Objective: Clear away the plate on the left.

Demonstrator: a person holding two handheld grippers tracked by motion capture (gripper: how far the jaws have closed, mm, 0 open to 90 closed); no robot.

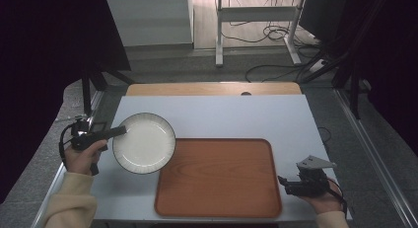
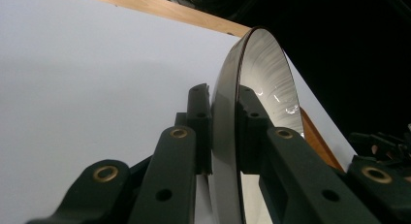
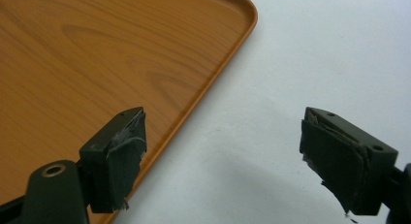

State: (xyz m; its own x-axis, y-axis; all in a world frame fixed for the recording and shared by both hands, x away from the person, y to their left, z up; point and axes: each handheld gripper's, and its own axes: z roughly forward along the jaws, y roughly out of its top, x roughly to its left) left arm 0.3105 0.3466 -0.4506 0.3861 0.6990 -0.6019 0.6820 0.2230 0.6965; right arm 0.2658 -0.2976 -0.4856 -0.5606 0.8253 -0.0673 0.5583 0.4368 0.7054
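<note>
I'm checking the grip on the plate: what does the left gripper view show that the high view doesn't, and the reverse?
Left gripper view: the rim of the plate pinched edge-on between the two jaws of the left gripper, one on each face. High view: the plate's round face overlapping the corner of the wooden tray, and the right gripper beside the tray. Both: the plate, held at its rim over the white table.

Plate [image 2: 261, 78]: lower rim cut off by bottom edge in the left gripper view. Tray [image 3: 97, 54]: cut off left and top in the right gripper view.
</note>
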